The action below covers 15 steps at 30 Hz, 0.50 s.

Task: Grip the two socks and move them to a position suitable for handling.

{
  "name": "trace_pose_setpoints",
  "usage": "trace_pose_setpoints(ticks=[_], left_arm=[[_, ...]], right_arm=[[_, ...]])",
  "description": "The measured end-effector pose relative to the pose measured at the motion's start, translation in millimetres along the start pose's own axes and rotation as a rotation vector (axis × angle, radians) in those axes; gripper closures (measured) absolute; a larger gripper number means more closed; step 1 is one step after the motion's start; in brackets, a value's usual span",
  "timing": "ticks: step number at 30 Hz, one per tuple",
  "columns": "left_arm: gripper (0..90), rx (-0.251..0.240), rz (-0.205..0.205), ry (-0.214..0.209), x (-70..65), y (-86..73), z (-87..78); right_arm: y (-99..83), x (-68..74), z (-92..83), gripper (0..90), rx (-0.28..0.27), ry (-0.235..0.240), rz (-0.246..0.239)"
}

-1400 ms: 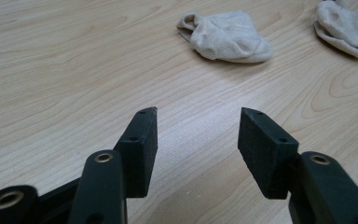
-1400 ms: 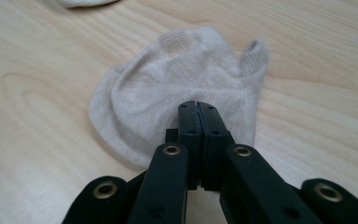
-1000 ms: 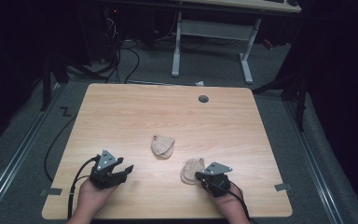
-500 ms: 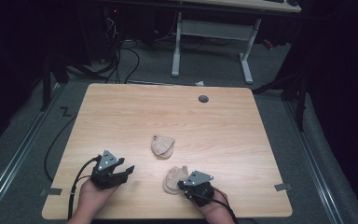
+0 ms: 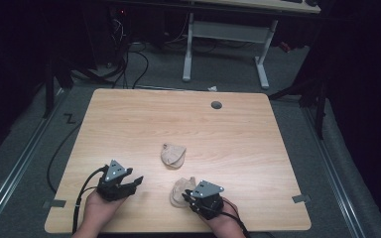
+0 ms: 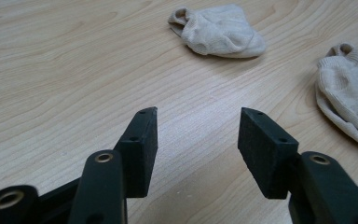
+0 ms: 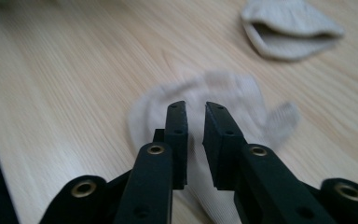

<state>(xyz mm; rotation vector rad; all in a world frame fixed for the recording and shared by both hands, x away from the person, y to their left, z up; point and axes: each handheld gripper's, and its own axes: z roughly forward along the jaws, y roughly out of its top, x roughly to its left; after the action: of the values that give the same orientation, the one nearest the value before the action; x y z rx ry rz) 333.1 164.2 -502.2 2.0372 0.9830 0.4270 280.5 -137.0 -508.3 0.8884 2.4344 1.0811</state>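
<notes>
Two beige ankle socks lie on the wooden table (image 5: 178, 114). One sock (image 5: 173, 154) rests near the table's middle, apart from both grippers; it is also the farther sock (image 6: 219, 32) and the sock at the upper right (image 7: 289, 28). The second sock (image 5: 180, 191) lies near the front edge, with my right gripper (image 5: 188, 197) on it. In the right gripper view this sock (image 7: 242, 93) is blurred under the right gripper (image 7: 196, 106), whose jaws stand almost together on its fabric. My left gripper (image 5: 135, 181) rests at the front left, open and holding nothing (image 6: 198, 114). The second sock (image 6: 349, 93) lies to its right.
A dark round grommet (image 5: 216, 105) sits near the table's far edge. Beyond the table stand white desk legs (image 5: 188, 49) and cables on the floor. Both hands come in at the table's front edge.
My right gripper has moved left along the front edge, and the near sock has moved left with it, closer to the left gripper. The left gripper and the middle sock have stayed put.
</notes>
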Motion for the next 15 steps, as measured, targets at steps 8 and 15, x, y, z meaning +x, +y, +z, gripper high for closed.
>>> trace_pose_setpoints(ticks=[8, 15], left_arm=[[47.8, -0.005, -0.007, 0.001, 1.3, -0.7, -1.6], [47.8, -0.007, -0.008, 0.001, 1.4, -0.8, -2.7]], right_arm=[[12.4, 18.5, 25.9, 69.8, 0.036, 0.007, -0.024], [9.6, 18.5, 33.2, 84.2, 0.067, -0.015, -0.024]])
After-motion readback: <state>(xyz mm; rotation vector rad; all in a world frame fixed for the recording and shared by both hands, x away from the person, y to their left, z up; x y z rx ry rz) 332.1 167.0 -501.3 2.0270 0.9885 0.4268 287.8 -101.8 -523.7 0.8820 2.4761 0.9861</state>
